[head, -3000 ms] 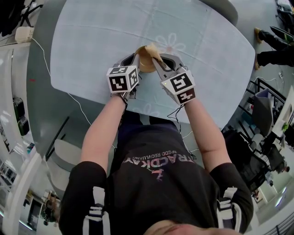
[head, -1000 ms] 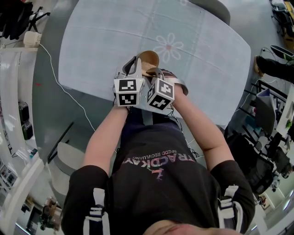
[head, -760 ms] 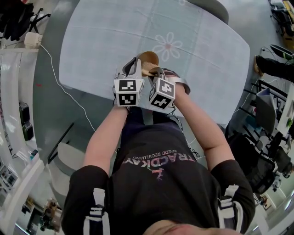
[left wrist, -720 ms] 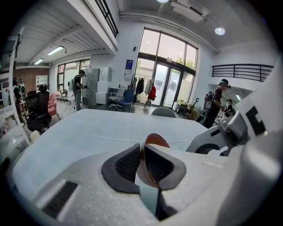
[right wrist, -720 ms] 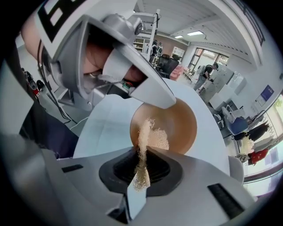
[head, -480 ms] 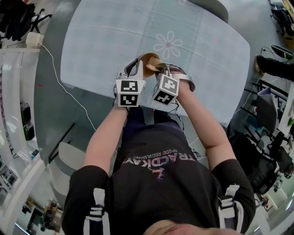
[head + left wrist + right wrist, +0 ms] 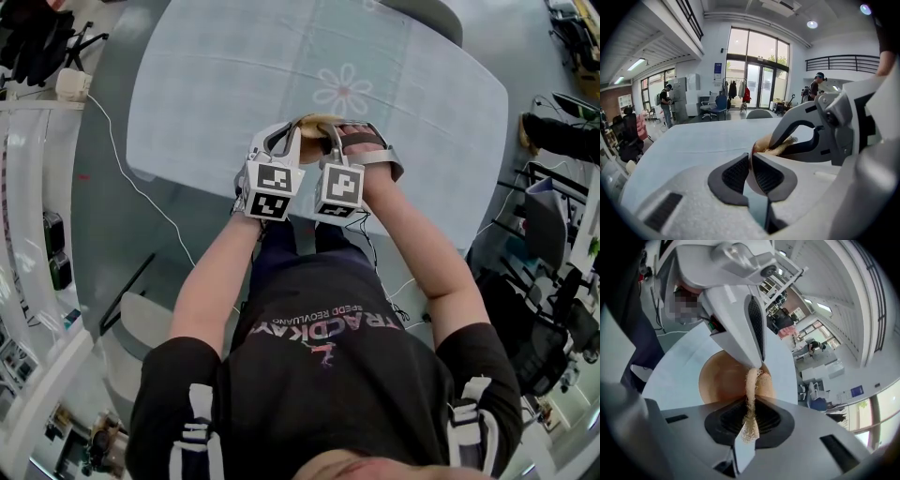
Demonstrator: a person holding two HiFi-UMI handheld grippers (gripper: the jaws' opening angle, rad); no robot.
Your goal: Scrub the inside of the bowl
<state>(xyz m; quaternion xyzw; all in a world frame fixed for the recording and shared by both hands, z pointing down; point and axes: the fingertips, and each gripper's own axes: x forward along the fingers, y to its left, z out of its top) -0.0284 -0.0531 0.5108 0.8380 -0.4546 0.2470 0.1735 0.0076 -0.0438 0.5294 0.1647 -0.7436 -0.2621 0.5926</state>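
Our left hand-held gripper (image 7: 751, 159) pinches the bowl (image 7: 719, 380) by its near rim, over the table (image 7: 216, 84). Our right hand-held gripper (image 7: 752, 405) is clamped on a fibrous scrubber (image 7: 751, 380), whose tip reaches inside the bowl, against its wall. Both grippers sit side by side, just this side of the bowl.

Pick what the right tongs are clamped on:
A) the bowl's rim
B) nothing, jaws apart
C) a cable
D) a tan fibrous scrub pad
D: in the right gripper view the right tongs pinch a tan fibrous scrub pad over the bowl; the bowl's rim sits in the left tongs.
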